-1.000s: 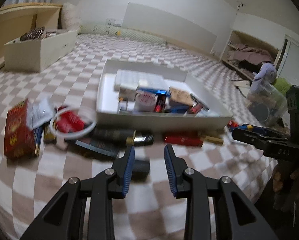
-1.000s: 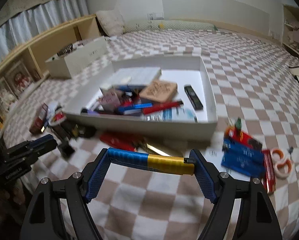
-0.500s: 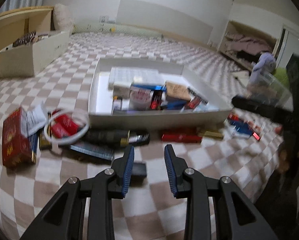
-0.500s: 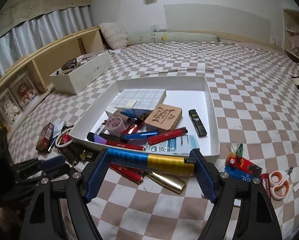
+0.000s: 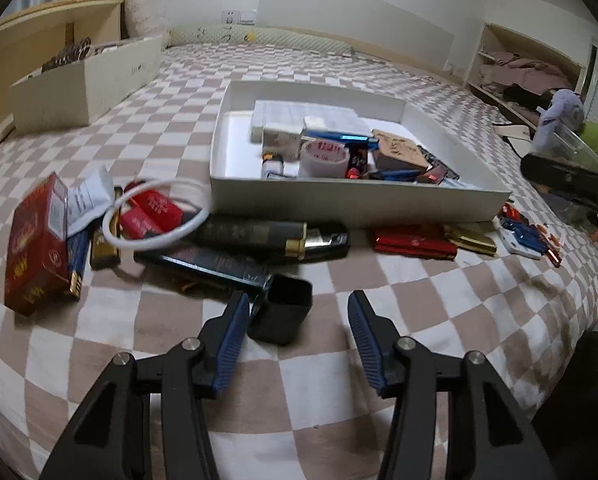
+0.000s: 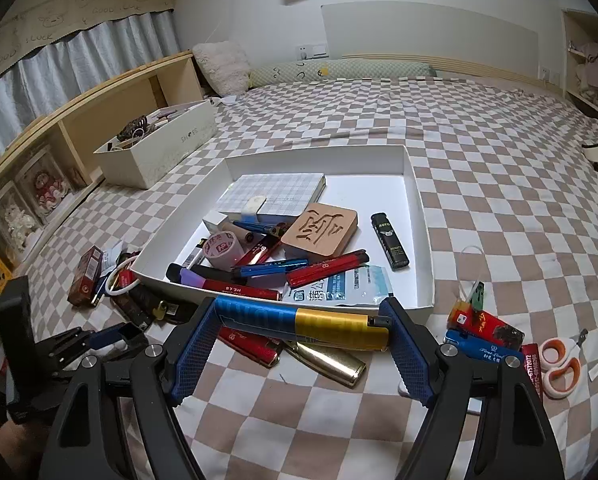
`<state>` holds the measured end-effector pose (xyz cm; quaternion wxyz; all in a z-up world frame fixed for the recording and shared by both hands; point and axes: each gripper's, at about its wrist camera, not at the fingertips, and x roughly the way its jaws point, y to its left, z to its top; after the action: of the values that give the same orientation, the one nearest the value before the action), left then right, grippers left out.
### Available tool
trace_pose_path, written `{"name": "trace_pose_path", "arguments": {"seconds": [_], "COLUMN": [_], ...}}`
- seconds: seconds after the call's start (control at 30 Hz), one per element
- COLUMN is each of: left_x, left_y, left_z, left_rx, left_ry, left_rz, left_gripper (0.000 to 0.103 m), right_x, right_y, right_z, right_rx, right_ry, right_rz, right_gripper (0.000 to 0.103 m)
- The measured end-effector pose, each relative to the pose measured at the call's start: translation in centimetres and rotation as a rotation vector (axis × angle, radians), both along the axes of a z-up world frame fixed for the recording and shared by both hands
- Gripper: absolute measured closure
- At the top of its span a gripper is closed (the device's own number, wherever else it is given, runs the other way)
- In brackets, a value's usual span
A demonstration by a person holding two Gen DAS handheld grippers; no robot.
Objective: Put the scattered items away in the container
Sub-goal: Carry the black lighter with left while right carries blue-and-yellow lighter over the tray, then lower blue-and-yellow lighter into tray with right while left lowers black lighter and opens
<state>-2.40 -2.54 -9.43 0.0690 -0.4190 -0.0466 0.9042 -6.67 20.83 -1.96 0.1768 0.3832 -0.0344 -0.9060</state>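
The shallow white cardboard tray (image 6: 421,216) lies mid-bed on the brown-and-white checked bedspread (image 5: 419,292), already part filled; its thin walls look as if they would flex, so things are better lowered in than pushed against the rim. Along the tray's near wall the leftovers lie scattered. The long blue-and-gold metal cylinder (image 6: 299,322) is pinched end to end between the pads of the right gripper (image 6: 299,340), just short of that wall; it looks rigid, smooth and likely slippery, and a hold by the tips alone could let it swing or slide out, so it probably wants carrying level. Toward the bedspread's left side sits a red cardboard packet (image 5: 35,240), light and crushable, best taken across its flat faces. Smallest is the small black boxy plastic case (image 5: 283,308), hard and light, lying on the bedspread near its front edge; the left gripper (image 5: 299,320) is spreading its jaws around it, the left pad just beside it, the right pad well clear, gripping nothing yet. Its flat sides look the sensible place to close on.
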Motion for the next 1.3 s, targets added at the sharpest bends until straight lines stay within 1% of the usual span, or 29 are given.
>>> {"name": "trace_pose_path", "arguments": {"seconds": [0.03,0.07,0.1,0.17,0.23,0.43,0.63,0.8,0.93,1.0,1.13,1.3], "left_x": [0.0,0.0,0.0,0.0,0.2,0.7,-1.1,-4.1,-6.4,-7.1,-8.0,-9.0], "left_y": [-0.1,-0.3,-0.5,-0.9,-1.1,-0.9,-0.6,-0.9,-0.8,-0.7,-0.4,0.0], "left_z": [-0.2,-0.3,-0.4,-0.3,0.1,3.1,5.8,7.1,7.5,7.8,8.0,7.5], "left_rx": [0.005,0.008,0.010,0.034,0.039,0.062,0.070,0.099,0.118,0.127,0.119,0.110], "left_ry": [-0.005,-0.008,-0.007,-0.004,0.010,0.084,0.142,0.139,0.126,0.130,0.132,0.113], "left_rz": [0.006,0.014,0.024,0.034,0.038,0.009,-0.005,0.005,0.001,-0.005,-0.015,-0.028], "left_gripper": [0.058,0.067,0.073,0.074,0.076,0.077,0.077,0.077,0.077,0.077,0.077,0.077], "right_x": [0.0,-0.1,-0.1,-0.1,-0.2,-0.3,-1.3,-2.7,-4.5,-5.2,-6.3,-7.1], "right_y": [0.0,0.0,-0.1,-0.1,0.0,0.0,0.2,0.0,-1.1,-2.1,-3.9,-5.7], "right_z": [0.0,-0.1,-0.1,-0.2,-0.3,-0.3,0.3,1.3,1.2,0.9,-0.2,-1.7], "right_rx": [0.000,0.001,0.002,0.001,-0.001,-0.003,-0.016,-0.031,-0.045,-0.037,-0.004,0.042], "right_ry": [-0.002,-0.003,-0.004,-0.008,-0.011,-0.005,0.004,0.016,-0.008,-0.024,-0.062,-0.106], "right_rz": [0.001,0.001,0.001,0.001,0.000,0.001,-0.003,0.001,0.018,0.034,0.062,0.095], "right_gripper": [0.022,0.022,0.022,0.022,0.022,0.022,0.022,0.022,0.022,0.022,0.022,0.022]}}
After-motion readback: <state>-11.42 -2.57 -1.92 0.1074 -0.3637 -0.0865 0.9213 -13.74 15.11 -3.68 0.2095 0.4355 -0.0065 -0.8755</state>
